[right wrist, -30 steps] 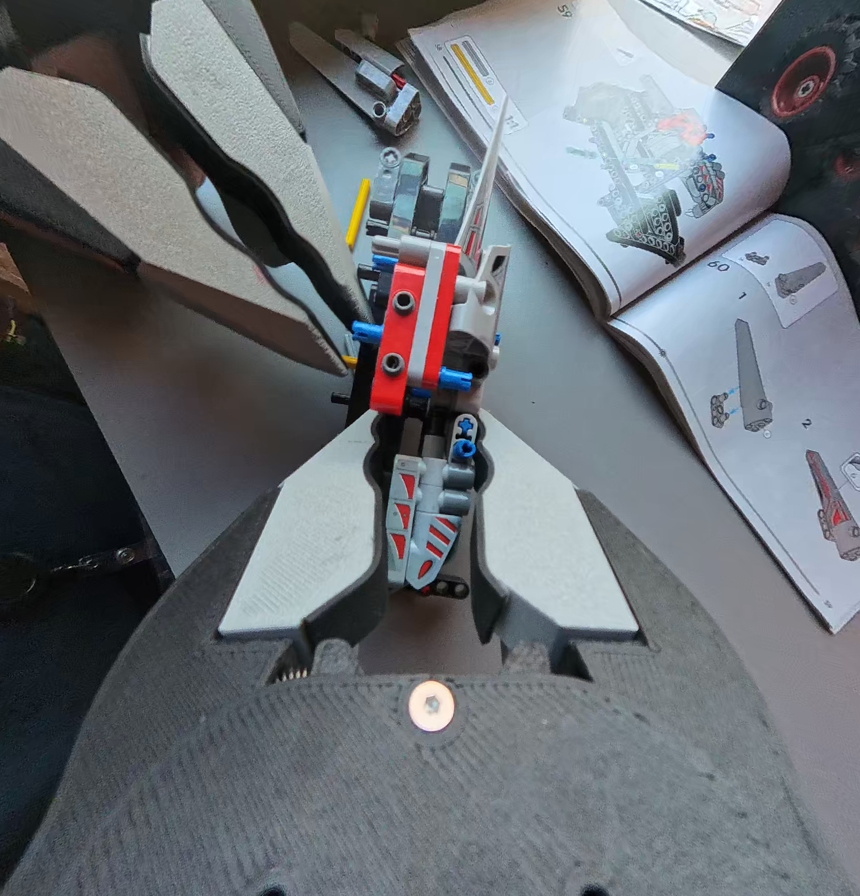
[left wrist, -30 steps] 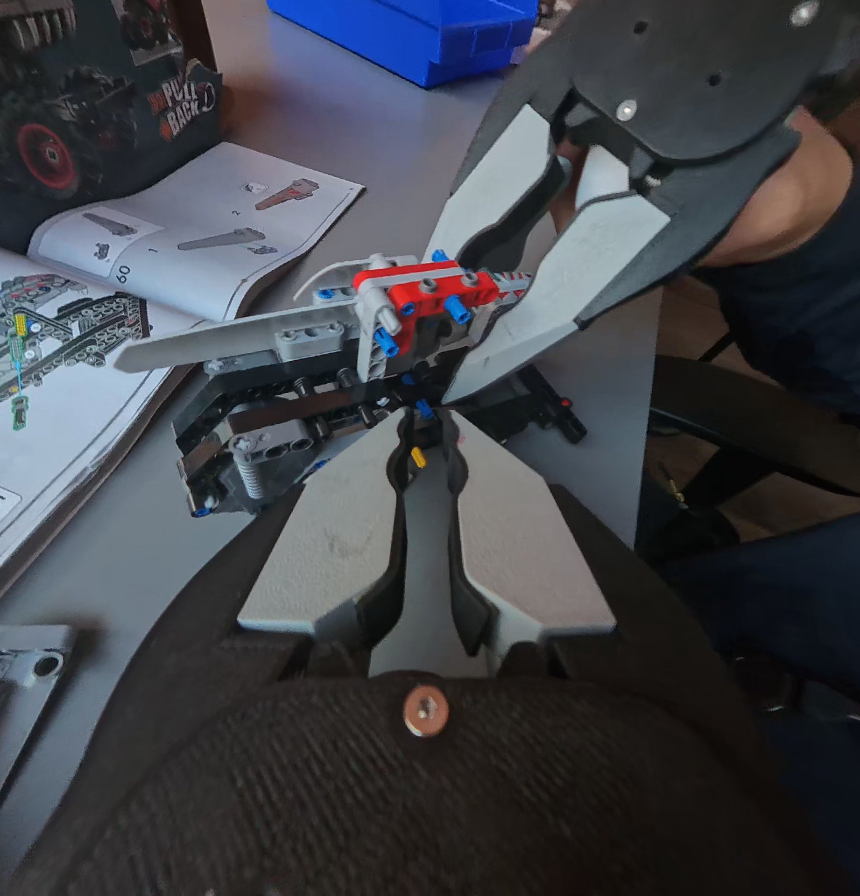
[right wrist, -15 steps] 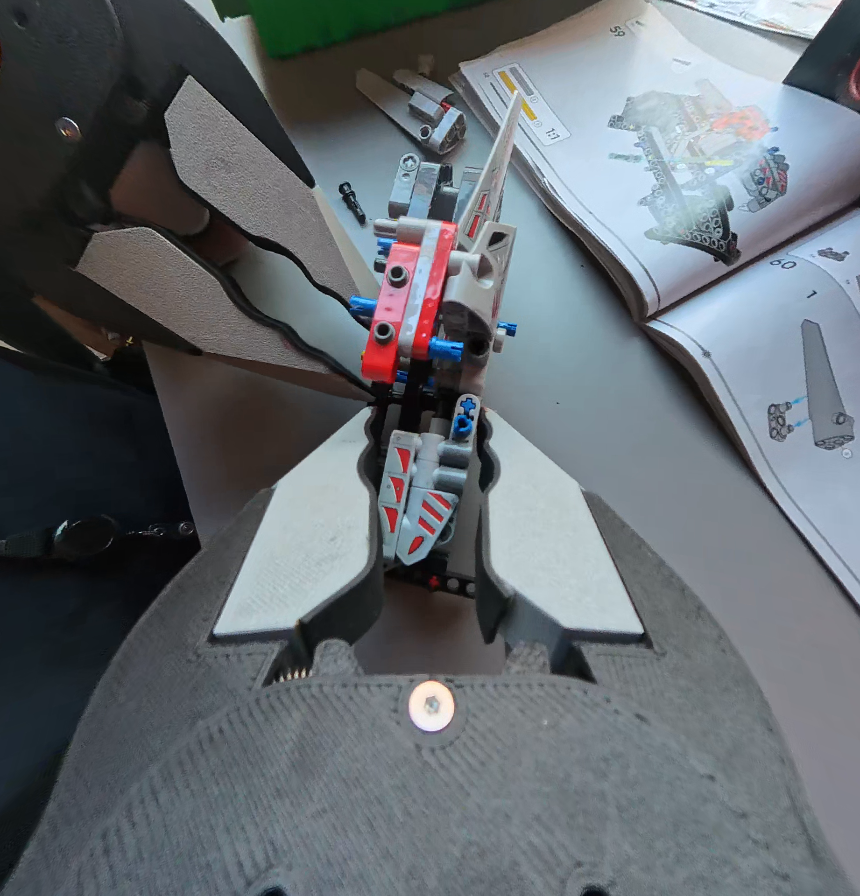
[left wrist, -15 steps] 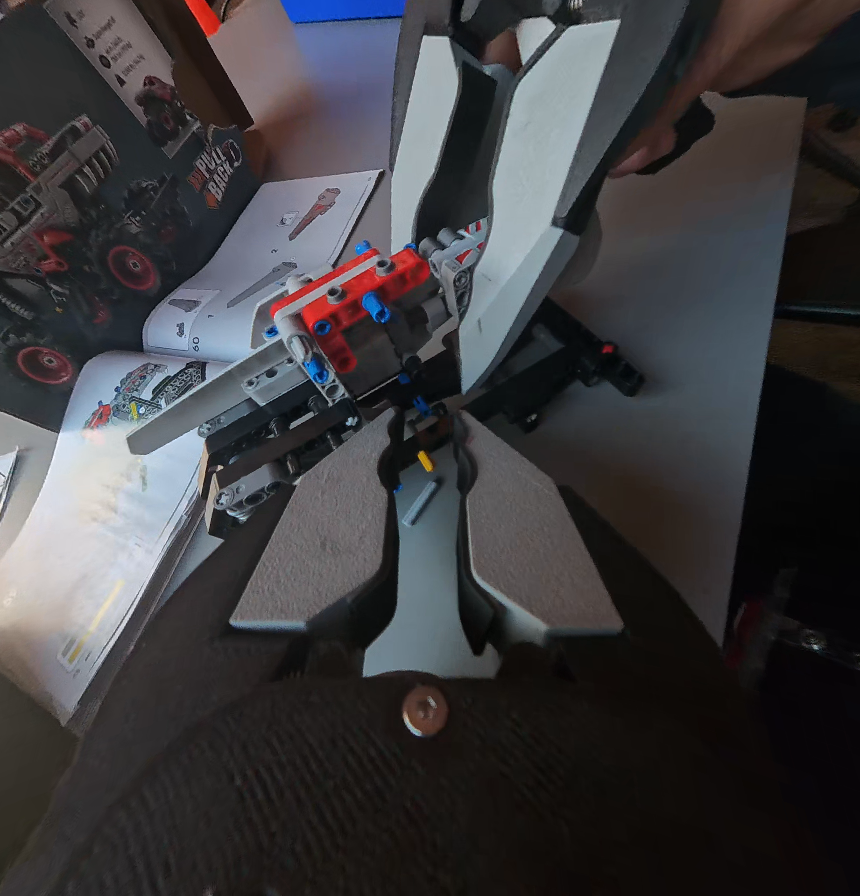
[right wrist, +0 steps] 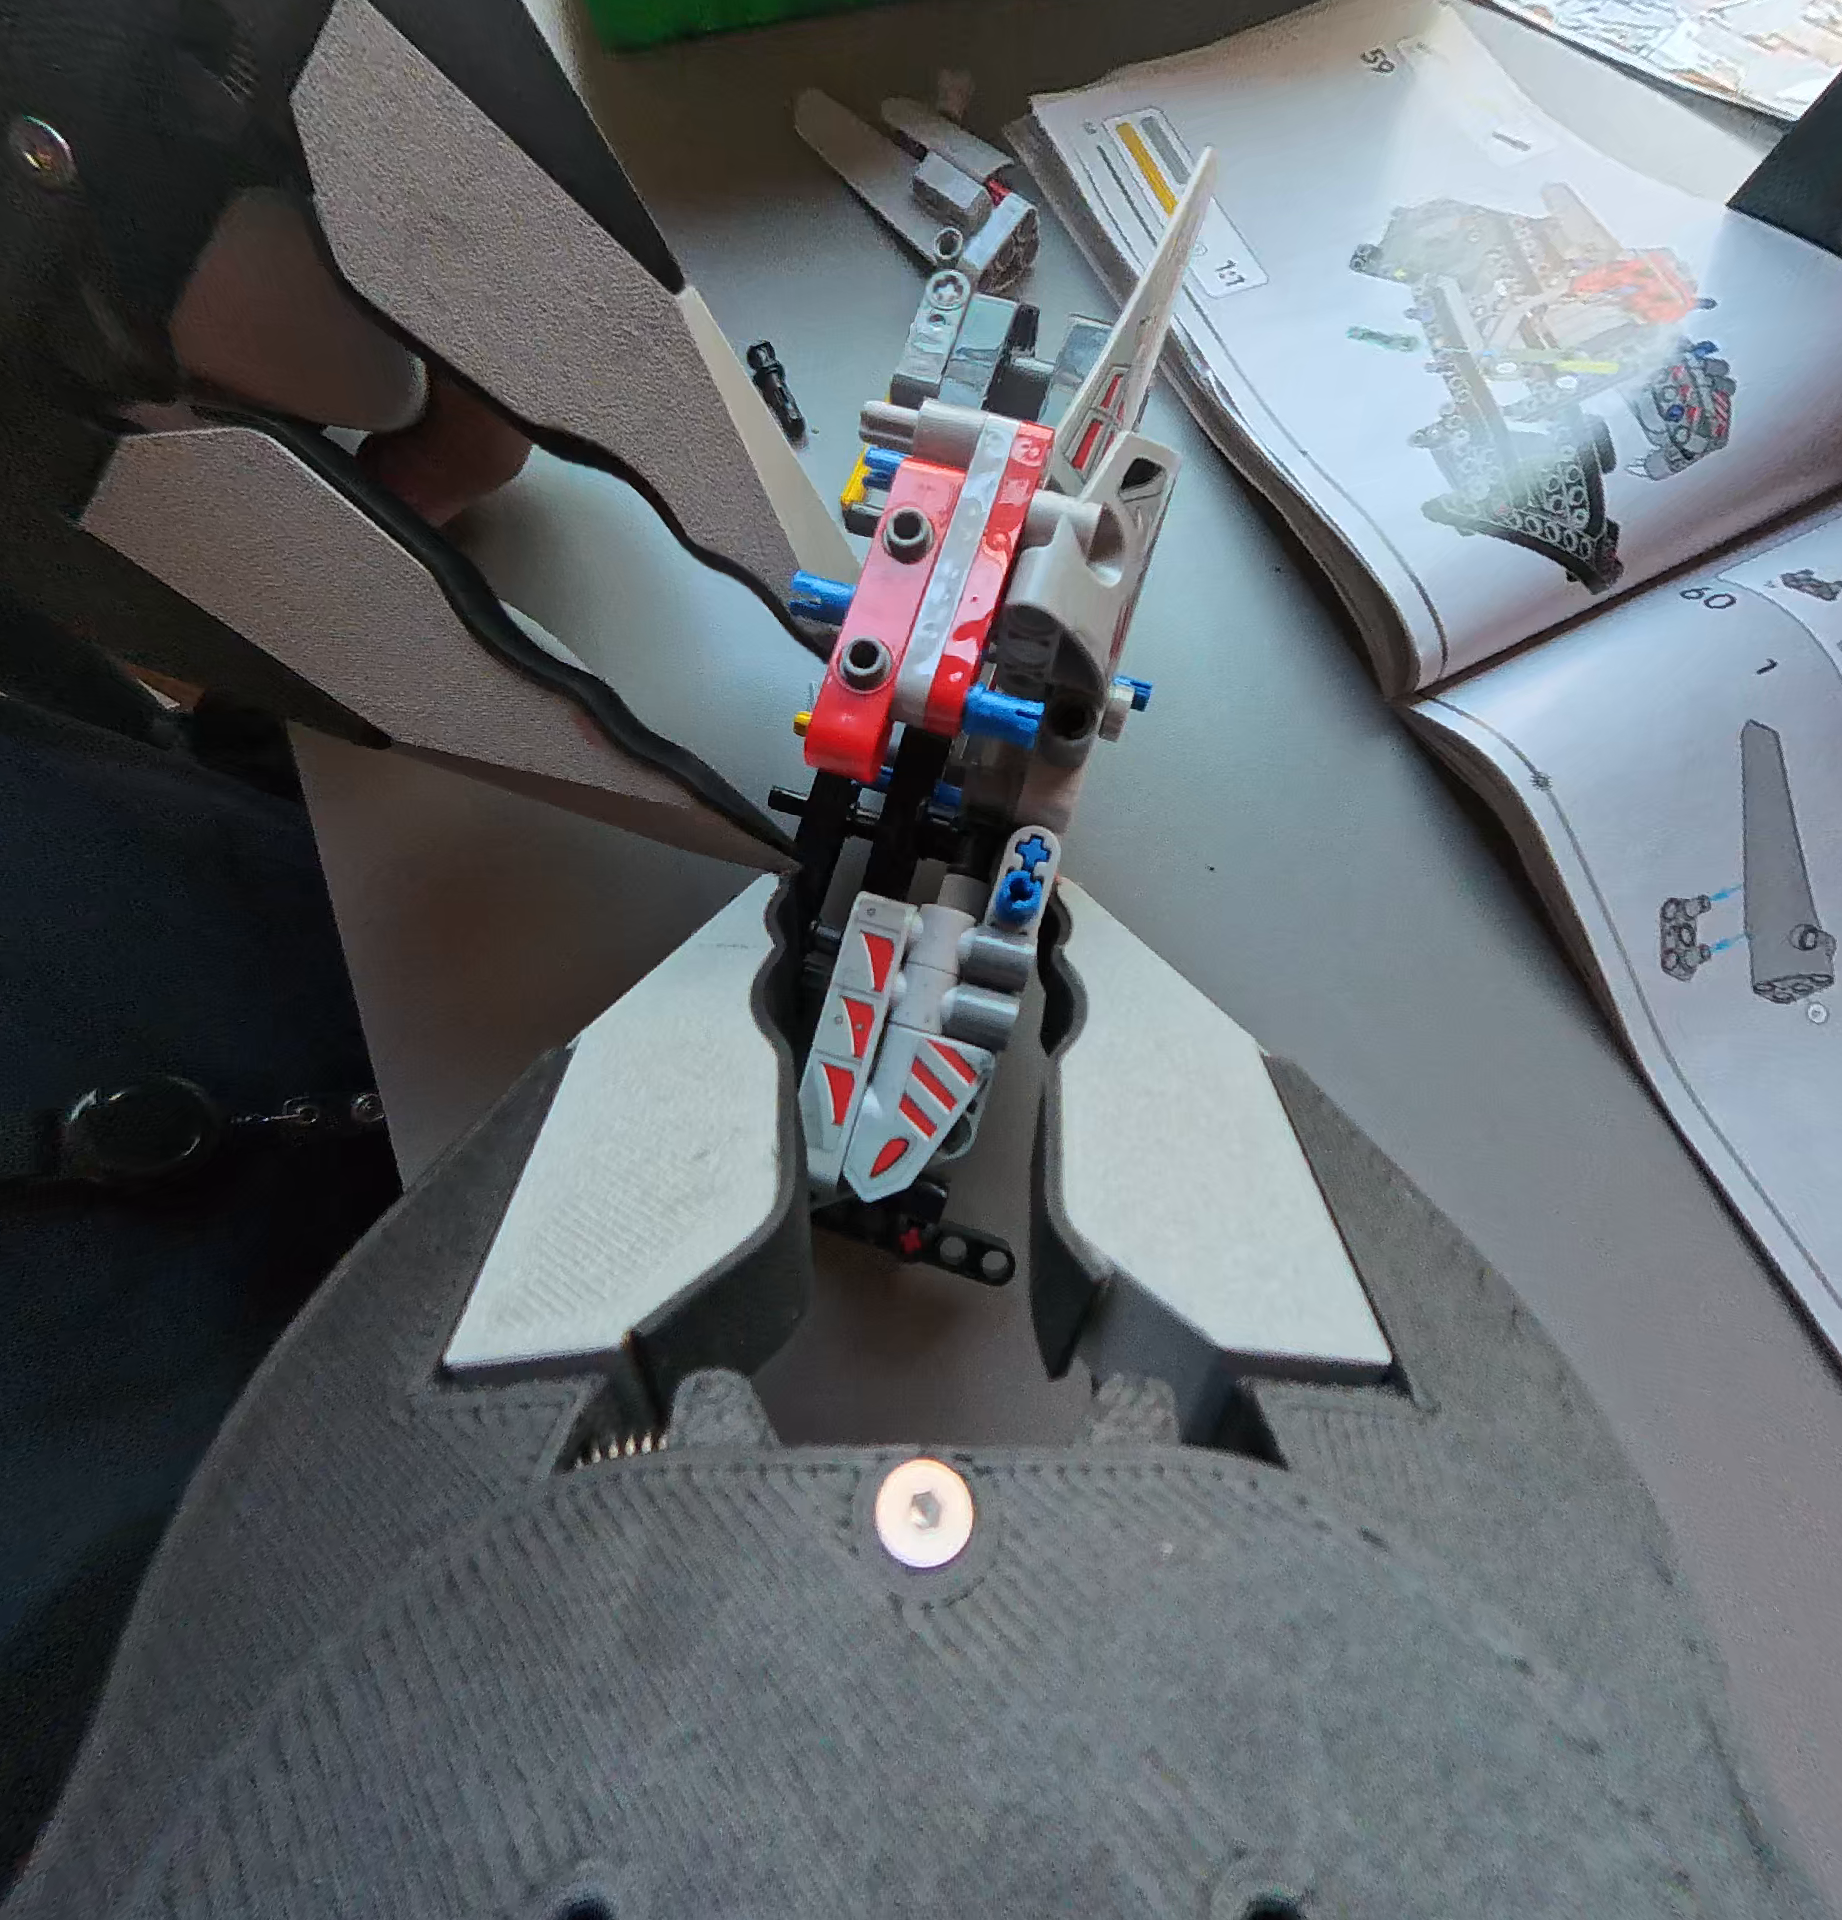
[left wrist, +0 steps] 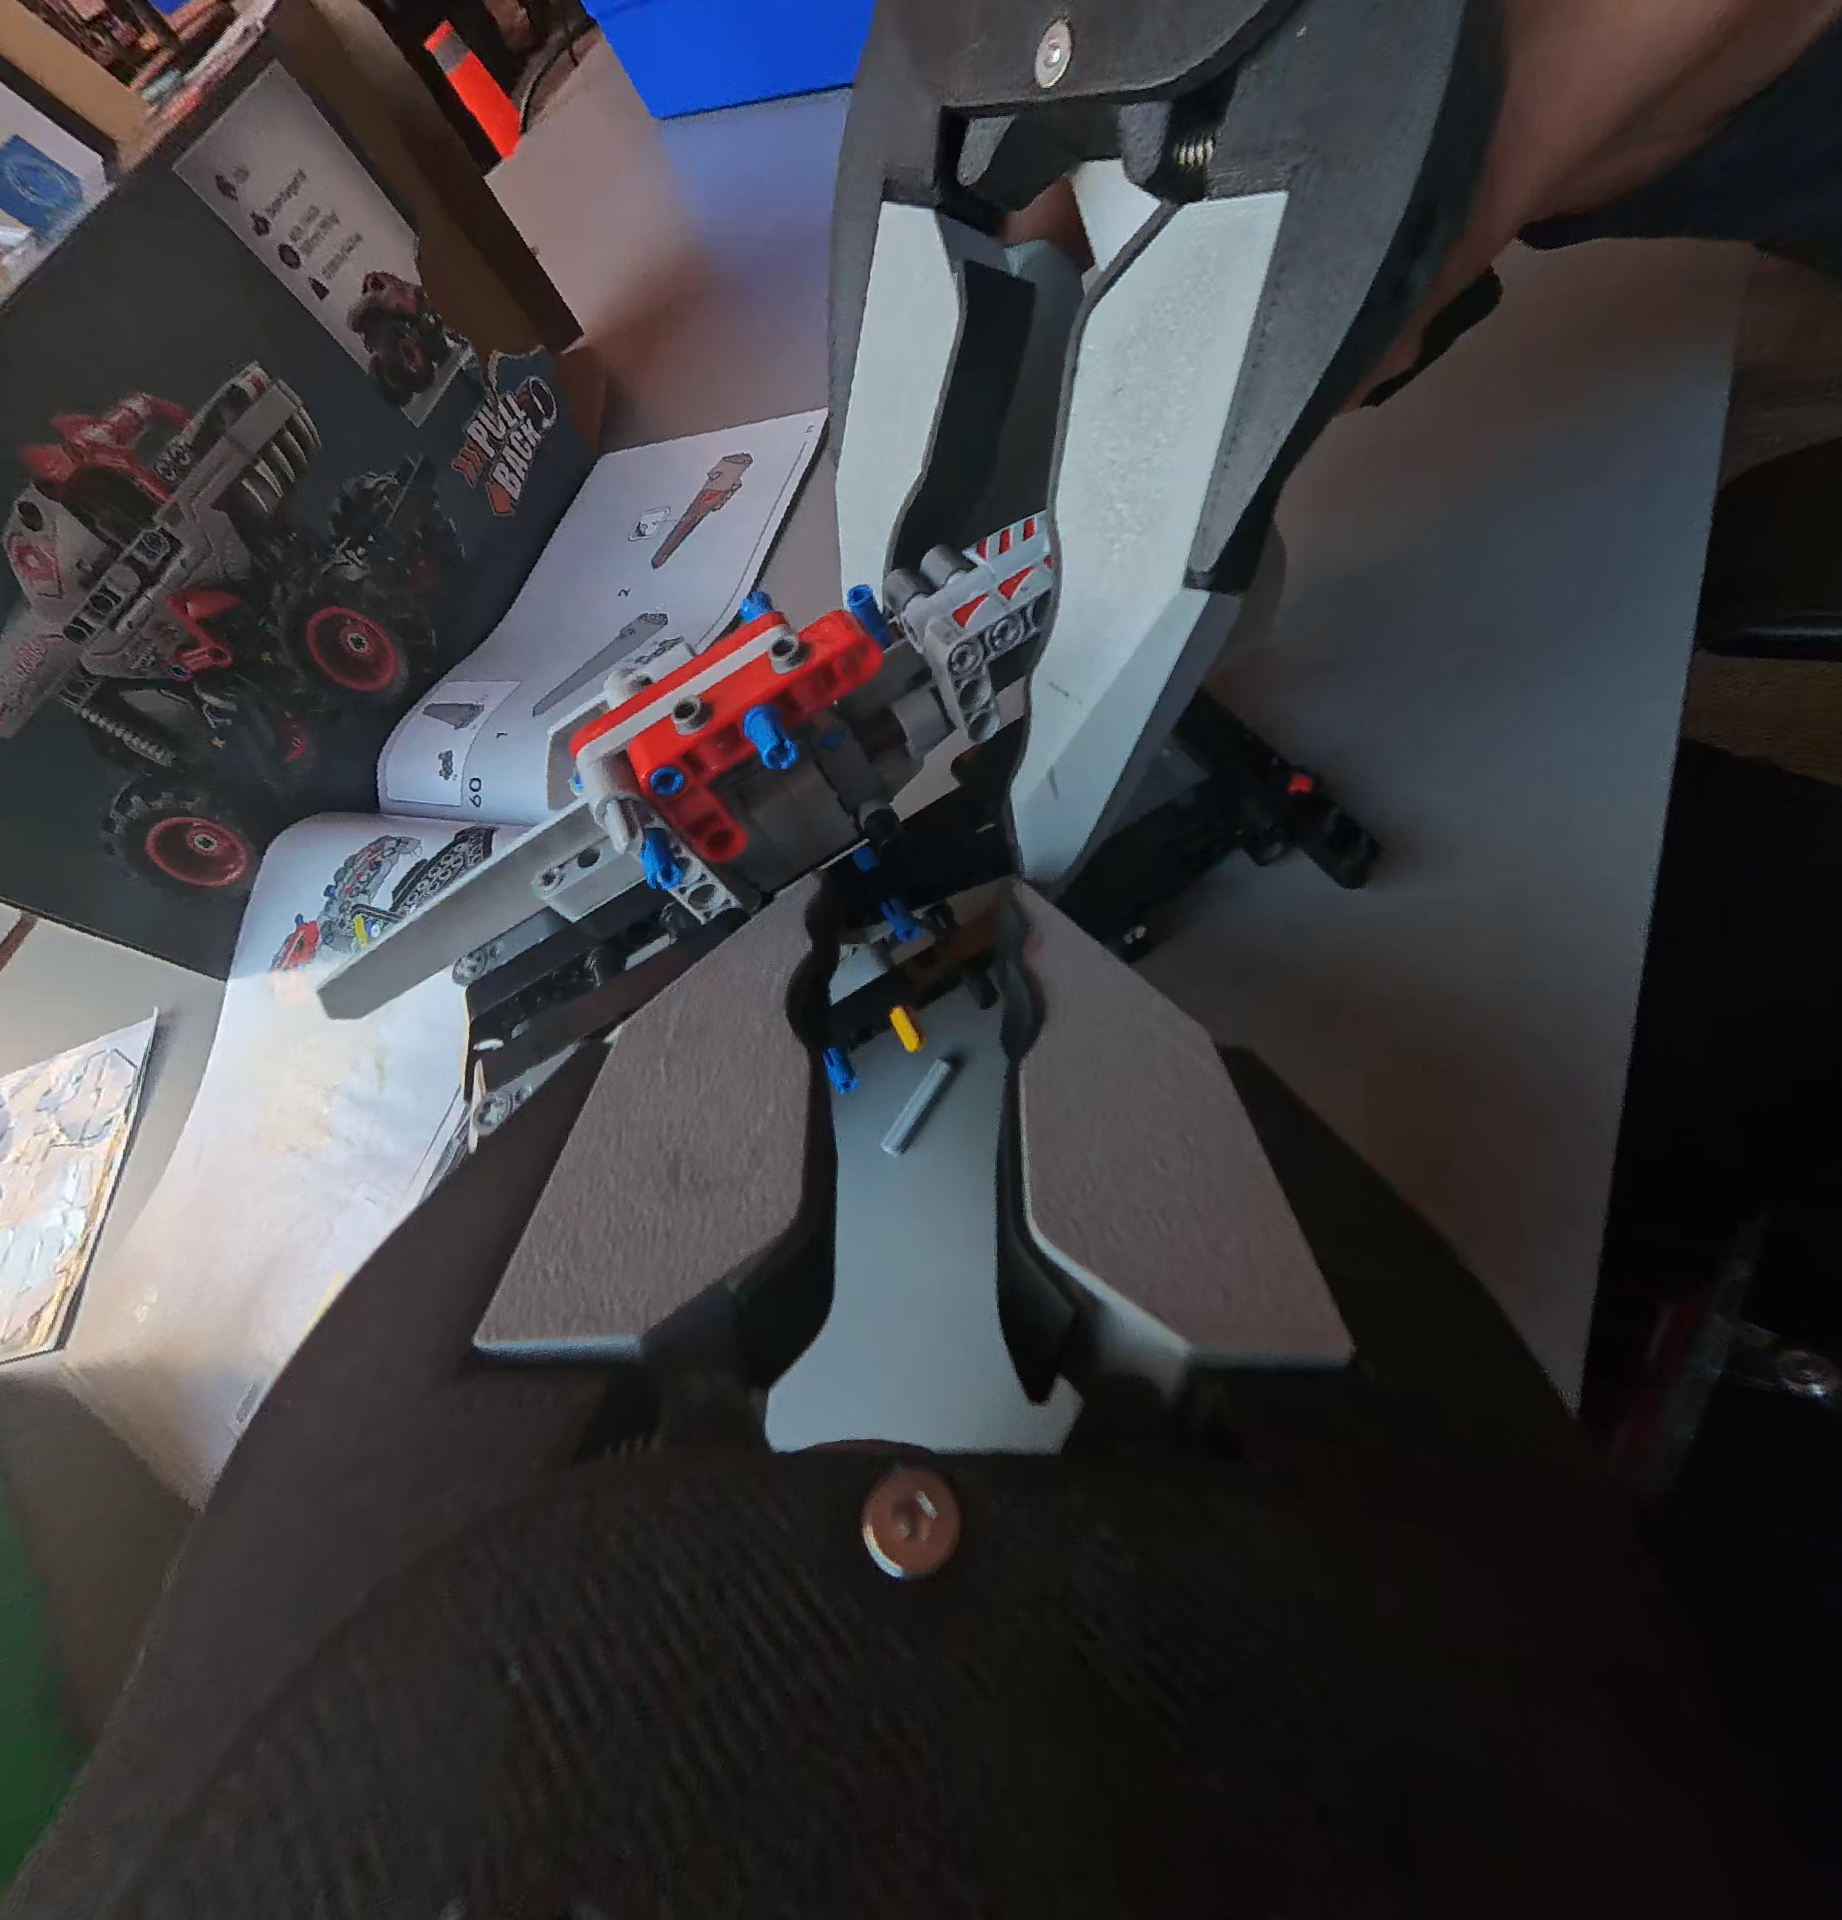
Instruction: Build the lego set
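While the box (left wrist: 200,582) stands at far left and the open instruction booklet (left wrist: 626,582) lies beside it, presumably kept in sight for reference, the lego model (left wrist: 751,758) sits mid-scene, held between both tools just above the tabletop (left wrist: 1468,644). Left gripper (left wrist: 912,935) has its jaws clamped on the model's dark lower frame, acting as the fixed hold. A loose grey pin (left wrist: 919,1108) lies on the tabletop under it. Right gripper (right wrist: 917,904) has its jaws closed on the grey-and-red striped end, likely so that end can be pressed or aligned against the braced frame. Exact contact on the frame is shadowed, so the grip depth is unclear. Spare parts (right wrist: 958,197) lie beyond the model.
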`<state>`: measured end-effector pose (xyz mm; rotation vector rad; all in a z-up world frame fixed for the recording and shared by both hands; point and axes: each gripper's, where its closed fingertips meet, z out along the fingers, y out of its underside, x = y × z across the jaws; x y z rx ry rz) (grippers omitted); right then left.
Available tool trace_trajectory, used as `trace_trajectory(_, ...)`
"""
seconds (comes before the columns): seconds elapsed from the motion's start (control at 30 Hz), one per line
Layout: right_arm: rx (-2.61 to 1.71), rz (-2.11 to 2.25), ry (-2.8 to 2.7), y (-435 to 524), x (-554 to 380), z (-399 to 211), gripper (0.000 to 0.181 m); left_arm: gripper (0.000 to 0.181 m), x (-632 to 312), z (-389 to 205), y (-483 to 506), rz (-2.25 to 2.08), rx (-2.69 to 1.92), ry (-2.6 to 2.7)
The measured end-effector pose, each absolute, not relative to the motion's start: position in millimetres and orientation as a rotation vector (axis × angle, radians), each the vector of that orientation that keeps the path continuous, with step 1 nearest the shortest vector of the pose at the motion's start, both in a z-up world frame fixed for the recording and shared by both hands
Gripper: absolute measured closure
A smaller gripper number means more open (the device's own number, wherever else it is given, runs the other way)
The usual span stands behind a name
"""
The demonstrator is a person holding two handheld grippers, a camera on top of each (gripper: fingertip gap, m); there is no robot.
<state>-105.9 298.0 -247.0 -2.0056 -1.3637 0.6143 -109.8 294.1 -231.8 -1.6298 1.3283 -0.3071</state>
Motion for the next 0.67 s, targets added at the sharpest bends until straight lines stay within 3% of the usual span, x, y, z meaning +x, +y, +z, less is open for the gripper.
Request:
trace_trajectory(0.6,-1.975,0.638,-1.372,297.2,-106.5,-247.8,0.134,0.162,-111.2,-238.8,302.0,-0.18,-1.65,1.627)
trace_trajectory(0.67,-1.992,0.591,-1.338,301.8,-104.1,-247.4,0.141,0.163,-114.2,-238.5,302.6,-0.199,-1.662,1.66)
